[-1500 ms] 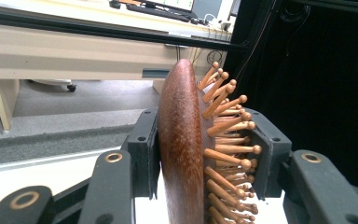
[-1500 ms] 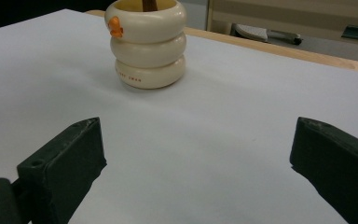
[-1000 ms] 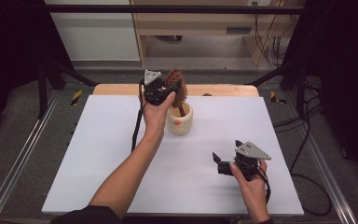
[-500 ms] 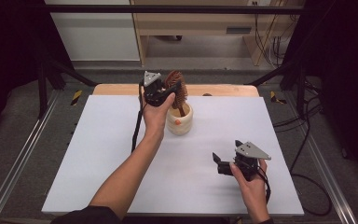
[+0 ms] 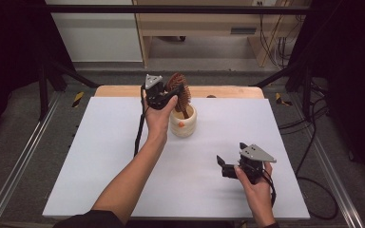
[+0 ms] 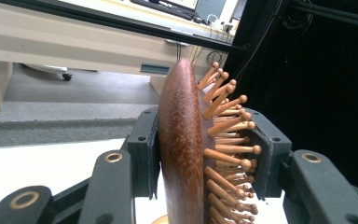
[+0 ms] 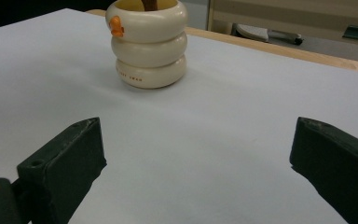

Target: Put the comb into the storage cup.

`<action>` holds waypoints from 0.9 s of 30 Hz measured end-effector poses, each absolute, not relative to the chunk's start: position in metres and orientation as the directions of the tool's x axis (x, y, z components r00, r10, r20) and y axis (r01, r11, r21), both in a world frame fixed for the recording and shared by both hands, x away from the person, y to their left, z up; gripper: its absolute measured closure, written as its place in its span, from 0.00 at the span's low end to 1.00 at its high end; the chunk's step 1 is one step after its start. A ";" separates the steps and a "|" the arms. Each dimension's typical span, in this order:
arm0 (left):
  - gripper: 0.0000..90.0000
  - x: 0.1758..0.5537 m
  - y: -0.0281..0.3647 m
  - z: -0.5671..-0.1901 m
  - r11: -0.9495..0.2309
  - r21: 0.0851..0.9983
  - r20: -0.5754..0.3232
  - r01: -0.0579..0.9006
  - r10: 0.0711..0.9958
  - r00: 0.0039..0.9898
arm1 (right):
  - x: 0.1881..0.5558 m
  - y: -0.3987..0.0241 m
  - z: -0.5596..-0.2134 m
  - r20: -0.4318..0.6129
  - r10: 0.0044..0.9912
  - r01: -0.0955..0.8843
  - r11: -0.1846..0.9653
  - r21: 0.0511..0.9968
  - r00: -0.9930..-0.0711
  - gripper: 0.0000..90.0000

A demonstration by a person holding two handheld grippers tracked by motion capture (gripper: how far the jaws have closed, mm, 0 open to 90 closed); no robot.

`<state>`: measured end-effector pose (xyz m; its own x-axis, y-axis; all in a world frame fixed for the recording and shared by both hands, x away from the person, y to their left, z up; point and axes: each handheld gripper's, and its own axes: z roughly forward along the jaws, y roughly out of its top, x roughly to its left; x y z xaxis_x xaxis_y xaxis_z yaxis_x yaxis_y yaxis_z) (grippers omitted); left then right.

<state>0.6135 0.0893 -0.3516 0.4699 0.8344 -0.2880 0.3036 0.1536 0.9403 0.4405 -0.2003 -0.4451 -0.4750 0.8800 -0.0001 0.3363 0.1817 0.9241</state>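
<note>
white table point(image 5: 100, 156), hairbrush point(image 6: 182, 149) in left gripper point(image 6: 205, 154)

My left arm reaches far forward, my right rests near me.

My left forearm stretches up the table, hand wrapped round the left gripper point(image 5: 171, 92), held raised with its jaws part-closed and clamped on the hairbrush point(image 6: 186, 144), one pad on the smooth back, the other on the pins. My right hand point(image 5: 256, 183) holds the right gripper point(image 5: 223, 166) low, pointing left, jaws spread wide with nothing between them.
</note>
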 end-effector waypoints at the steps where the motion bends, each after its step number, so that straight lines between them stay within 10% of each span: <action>1: 0.58 0.614 0.089 -0.352 0.153 0.940 -0.288 0.304 0.834 0.470 | 0.440 -0.200 -0.445 0.000 0.880 0.336 0.181 0.924 -0.475 0.04; 27: 0.57 0.614 0.090 -0.358 0.167 0.936 -0.302 0.310 0.834 0.463 | 0.441 -0.200 -0.446 -0.003 0.880 0.336 0.184 0.924 -0.475 0.04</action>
